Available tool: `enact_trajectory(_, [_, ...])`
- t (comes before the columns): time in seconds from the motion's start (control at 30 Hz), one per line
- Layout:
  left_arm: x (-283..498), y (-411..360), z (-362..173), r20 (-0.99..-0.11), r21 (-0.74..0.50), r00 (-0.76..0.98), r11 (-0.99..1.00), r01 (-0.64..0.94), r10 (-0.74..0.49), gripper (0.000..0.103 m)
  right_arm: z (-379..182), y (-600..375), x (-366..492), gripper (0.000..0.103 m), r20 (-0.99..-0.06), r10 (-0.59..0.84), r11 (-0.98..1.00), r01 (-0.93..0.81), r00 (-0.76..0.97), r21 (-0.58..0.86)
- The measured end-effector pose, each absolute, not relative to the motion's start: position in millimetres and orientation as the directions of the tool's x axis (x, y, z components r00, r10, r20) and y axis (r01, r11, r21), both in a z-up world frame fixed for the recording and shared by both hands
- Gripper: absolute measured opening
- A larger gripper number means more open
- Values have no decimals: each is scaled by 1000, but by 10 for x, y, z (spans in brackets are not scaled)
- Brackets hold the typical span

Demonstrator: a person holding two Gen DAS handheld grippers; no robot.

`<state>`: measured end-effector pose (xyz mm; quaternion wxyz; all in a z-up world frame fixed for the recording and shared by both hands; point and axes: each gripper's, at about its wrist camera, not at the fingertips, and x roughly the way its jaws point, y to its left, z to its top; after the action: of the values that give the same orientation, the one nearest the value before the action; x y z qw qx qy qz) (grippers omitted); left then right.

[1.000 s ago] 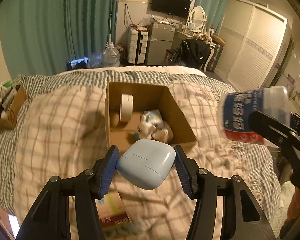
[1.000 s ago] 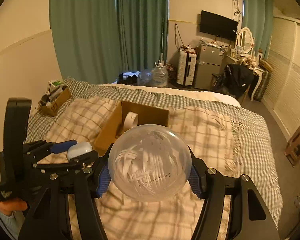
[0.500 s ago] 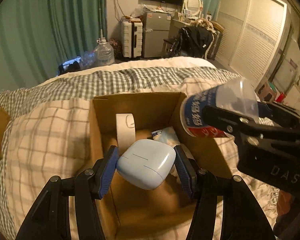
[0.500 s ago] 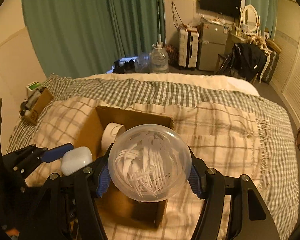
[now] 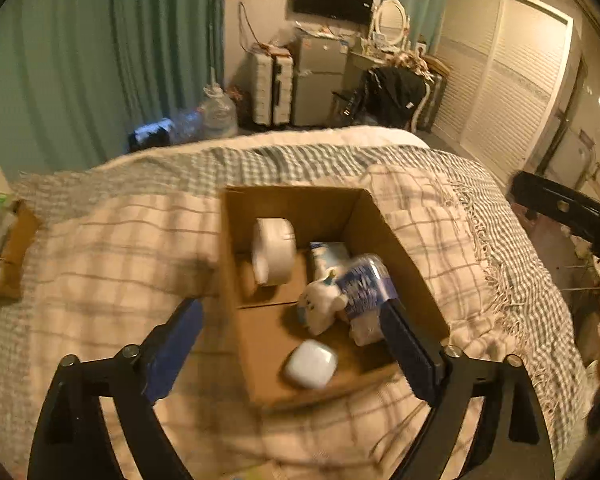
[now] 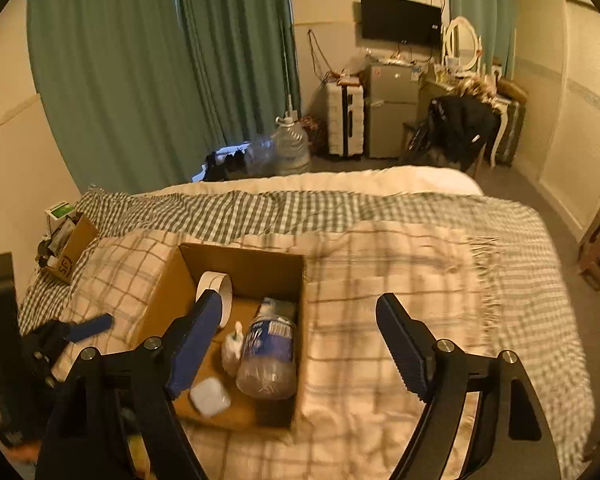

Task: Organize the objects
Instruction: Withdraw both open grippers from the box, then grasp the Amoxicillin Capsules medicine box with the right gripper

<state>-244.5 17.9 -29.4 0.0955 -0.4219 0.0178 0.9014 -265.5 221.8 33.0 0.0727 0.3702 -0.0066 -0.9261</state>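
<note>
— So, where are the grippers?
— Left gripper (image 5: 296,338) and right gripper (image 6: 300,344) both hang spread wide, holding nothing.
— And the items?
— Earbud case (image 5: 310,363) and bottle (image 6: 269,356) lie inside the cardboard box (image 5: 396,248) on the bed (image 6: 400,264).

An open cardboard box (image 5: 396,256) sits on the checked blanket of the bed, flaps gone or folded, its floor showing. Inside, a white tape roll (image 5: 272,250) stands on edge against the far left wall. A pale blue earbud case (image 5: 310,364) lies closed on the near floor. A clear plastic bottle (image 6: 268,354) with a blue label lies on its side along the right wall, base toward the near end. Between case and bottle rests a small white plush toy (image 5: 320,308), blurred.
</note>
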Motion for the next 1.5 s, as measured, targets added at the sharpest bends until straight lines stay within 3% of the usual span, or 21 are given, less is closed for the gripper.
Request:
enact_trajectory(0.23, [-1722,-203,-72,-735,129,-677,-988,-90,-35,101,528,2166,-1892,82,-682,-94,-990,143,-725,-16])
enact_trajectory(0.43, [-1276,-548,-607,-760,197,-631,-980,3,-155,101,138,1942,-1410,82,-715,-97,-982,183,-692,-44])
enact_trajectory(0.63, [-1122,-802,-1274,-814,184,-541,-978,101,-210,101,-468,1576,-1275,82,-784,-125,-968,249,-608,-39])
enact_trajectory(0.77, [-1093,-893,-1502,-846,161,-493,-979,126,-203,101,-697,1385,-1328,82,-809,-151,-961,275,-569,-14])
enact_trajectory(0.93, [-1101,-971,-1663,-852,231,-440,-958,172,-284,101,-931,1132,-1426,82,-840,-172,-952,306,-515,7])
enact_trajectory(1.33, [-1148,-1257,-1851,-906,102,-379,-966,238,-190,101,-1477,478,-1650,82,-899,-300,-908,386,-320,165])
enact_trajectory(1.5, [-1154,-1253,-1911,-915,107,-358,-967,233,-188,101,-1639,327,-1727,82,-907,-315,-904,379,-279,197])
